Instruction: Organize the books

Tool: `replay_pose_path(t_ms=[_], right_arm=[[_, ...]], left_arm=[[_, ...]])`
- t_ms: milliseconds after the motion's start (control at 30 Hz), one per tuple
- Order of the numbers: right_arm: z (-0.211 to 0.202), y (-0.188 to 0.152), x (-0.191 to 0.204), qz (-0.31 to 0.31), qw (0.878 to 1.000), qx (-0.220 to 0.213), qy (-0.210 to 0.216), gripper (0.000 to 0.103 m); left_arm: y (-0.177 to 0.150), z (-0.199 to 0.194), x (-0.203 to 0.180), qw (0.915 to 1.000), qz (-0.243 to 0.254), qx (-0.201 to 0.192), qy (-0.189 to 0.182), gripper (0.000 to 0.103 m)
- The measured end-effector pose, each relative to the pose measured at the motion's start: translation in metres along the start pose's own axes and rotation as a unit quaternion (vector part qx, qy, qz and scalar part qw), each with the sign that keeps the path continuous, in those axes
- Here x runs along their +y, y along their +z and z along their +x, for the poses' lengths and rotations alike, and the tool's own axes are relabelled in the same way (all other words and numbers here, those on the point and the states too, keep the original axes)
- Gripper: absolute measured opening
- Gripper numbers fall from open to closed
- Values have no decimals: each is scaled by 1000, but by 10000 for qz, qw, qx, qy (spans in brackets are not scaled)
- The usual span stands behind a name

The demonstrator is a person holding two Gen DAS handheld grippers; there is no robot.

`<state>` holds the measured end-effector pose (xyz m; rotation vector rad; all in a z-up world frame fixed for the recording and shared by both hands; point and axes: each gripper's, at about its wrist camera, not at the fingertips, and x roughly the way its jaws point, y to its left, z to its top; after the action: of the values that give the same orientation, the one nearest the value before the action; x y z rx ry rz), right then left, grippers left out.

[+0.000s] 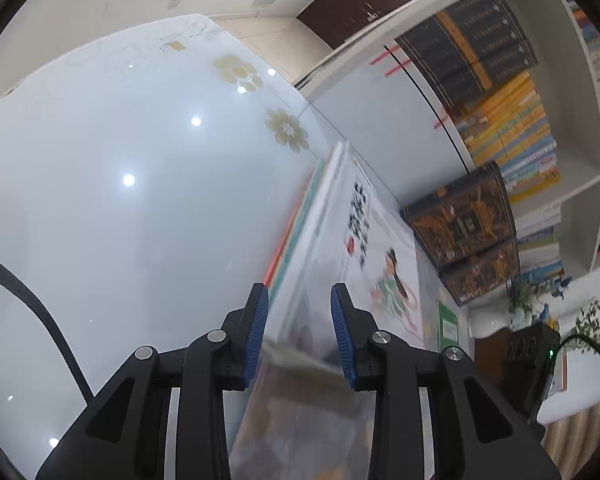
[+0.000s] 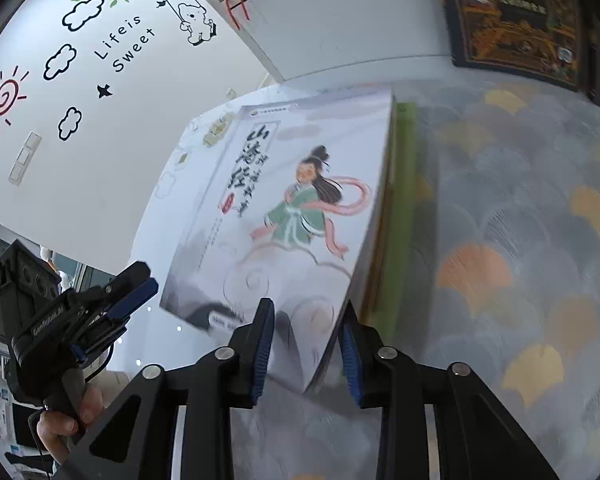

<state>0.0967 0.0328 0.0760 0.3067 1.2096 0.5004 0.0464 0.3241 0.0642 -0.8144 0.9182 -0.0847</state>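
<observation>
Two sets of parted pads are all that frame the white-covered book (image 2: 292, 208) now: its lower corner sits between the jaws of the right gripper (image 2: 306, 344), which are released and not visibly pressing on it, and the left gripper (image 1: 300, 332) likewise stands unclenched astride the book's blurred near edge. It lies tilted over a green book (image 2: 405, 184) on the fan-patterned mat (image 2: 500, 240), beside the glossy white table (image 1: 120, 200). With nothing clamping it, it may slide off the green book or settle askew, and a pad could snag the cover and drag it. The cover reads 山海经 beside a green-robed figure; smaller print is illegible. A wall decal (image 2: 124, 46) says "Lifeis Sweet"; the dark ornate books (image 2: 516, 20) carry gold characters too blurred to read
</observation>
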Motion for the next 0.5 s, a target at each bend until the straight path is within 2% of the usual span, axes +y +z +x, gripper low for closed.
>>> replay_pose_path(t_ms=[33, 133, 200, 233, 300, 333, 400, 500], right_arm=[[-5, -4, -4, 59, 10000, 28, -18, 40], [-27, -25, -26, 277, 9996, -39, 27, 47], [-41, -40, -45, 425, 9990, -112, -78, 47], [-51, -49, -60, 561, 9982, -146, -157, 47], [-71, -66, -95, 938, 9950, -195, -290, 47], [-82, -73, -114, 1123, 9927, -243, -359, 47], [-108, -84, -157, 1486, 9863, -424, -571, 47], [-143, -92, -213, 1958, 9750, -719, -764, 48]], left_arm=[[-5, -2, -3, 10000, 21, 34, 16, 30], [-19, -8, -15, 9999, 105, 77, -2, 30], [-27, -10, -28, 9998, 168, 119, -83, 30], [-34, -9, -37, 9995, 230, 174, -144, 33], [-48, -3, -61, 9982, 432, 334, -257, 47], [-53, 0, -71, 9974, 515, 403, -291, 49], [-71, 14, -99, 9946, 758, 621, -346, 63], [-105, 45, -152, 9842, 1258, 1133, -521, 63]])
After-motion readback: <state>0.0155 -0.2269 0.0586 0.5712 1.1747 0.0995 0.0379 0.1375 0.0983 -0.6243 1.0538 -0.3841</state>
